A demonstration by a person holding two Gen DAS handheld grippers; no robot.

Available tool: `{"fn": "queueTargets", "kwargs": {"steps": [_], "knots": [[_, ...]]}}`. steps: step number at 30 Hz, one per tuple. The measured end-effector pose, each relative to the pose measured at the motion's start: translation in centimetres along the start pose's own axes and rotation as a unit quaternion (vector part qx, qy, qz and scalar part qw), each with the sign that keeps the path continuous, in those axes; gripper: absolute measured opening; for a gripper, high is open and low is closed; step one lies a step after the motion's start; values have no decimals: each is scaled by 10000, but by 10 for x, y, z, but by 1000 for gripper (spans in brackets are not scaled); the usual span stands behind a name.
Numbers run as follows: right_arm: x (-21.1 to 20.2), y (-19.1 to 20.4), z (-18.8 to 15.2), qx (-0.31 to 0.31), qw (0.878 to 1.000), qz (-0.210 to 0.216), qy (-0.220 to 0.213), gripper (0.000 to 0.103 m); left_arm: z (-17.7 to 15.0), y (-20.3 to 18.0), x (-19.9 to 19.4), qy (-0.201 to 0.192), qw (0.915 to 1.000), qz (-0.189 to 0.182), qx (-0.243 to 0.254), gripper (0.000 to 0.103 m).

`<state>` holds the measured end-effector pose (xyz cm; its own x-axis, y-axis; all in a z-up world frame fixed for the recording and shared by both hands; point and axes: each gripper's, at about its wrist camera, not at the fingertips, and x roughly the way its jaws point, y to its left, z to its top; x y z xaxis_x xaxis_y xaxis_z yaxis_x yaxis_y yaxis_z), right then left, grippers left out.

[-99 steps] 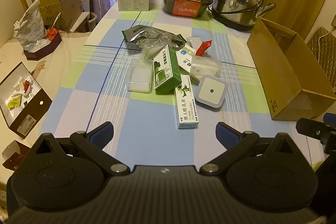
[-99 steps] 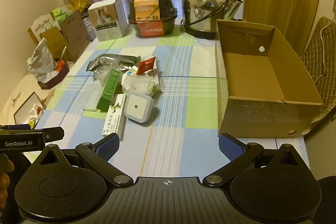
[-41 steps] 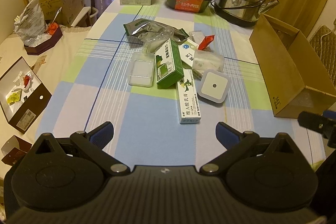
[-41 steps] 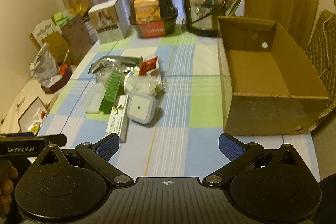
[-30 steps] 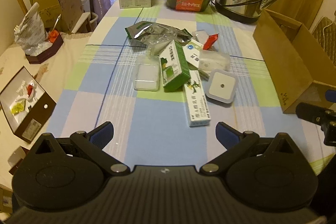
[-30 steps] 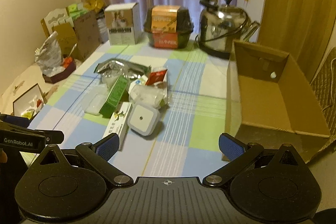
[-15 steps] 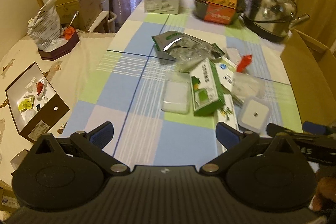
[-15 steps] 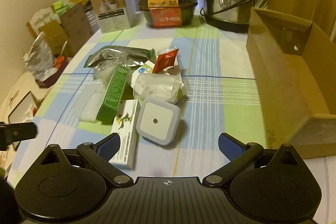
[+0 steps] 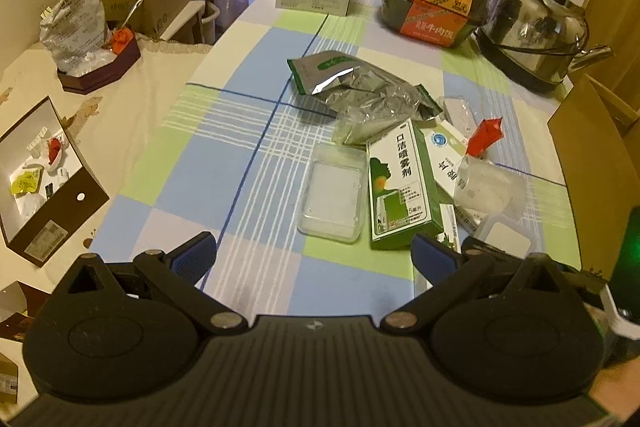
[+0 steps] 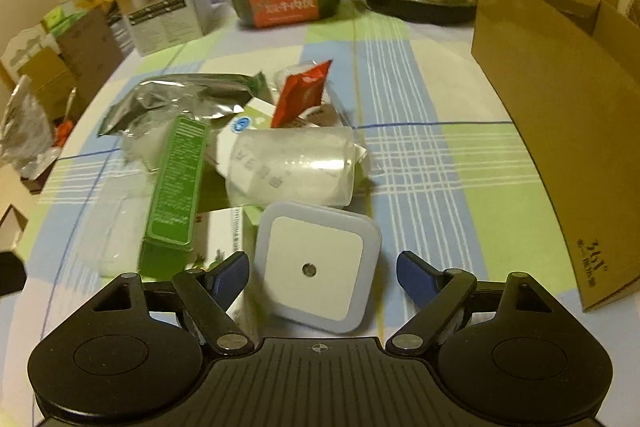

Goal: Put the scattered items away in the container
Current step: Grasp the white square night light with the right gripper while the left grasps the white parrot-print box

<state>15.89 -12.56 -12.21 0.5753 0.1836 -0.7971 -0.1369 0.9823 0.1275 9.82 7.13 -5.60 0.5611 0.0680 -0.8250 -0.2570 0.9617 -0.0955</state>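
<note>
- At the near edge of the pile, the right gripper (image 10: 320, 273) straddles the square white night light (image 10: 318, 269), jaws spread, ready to close.
- The left gripper (image 9: 314, 253) hovers wide apart, empty, near the clear plastic tray (image 9: 334, 201).
- The brown cardboard box (image 10: 560, 115) waits just right, so the carry looks short.

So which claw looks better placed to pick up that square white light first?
The right claw, I'd say. It is open with the square white light sitting directly between its fingers, and the cardboard box stands on its side of the table. The left claw is open over bare tablecloth.
</note>
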Motion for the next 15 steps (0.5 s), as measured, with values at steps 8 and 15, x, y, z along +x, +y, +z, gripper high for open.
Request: {"fn": "queueTargets", "kwargs": {"steps": [8, 15], "knots": [[-2, -18, 4, -415, 9988, 139, 203, 70, -10, -13, 13, 102, 9998, -133, 145, 102], [-31, -56, -8, -1045, 9938, 281, 235, 69, -28, -62, 35, 241, 9956, -469, 771, 95]]}}
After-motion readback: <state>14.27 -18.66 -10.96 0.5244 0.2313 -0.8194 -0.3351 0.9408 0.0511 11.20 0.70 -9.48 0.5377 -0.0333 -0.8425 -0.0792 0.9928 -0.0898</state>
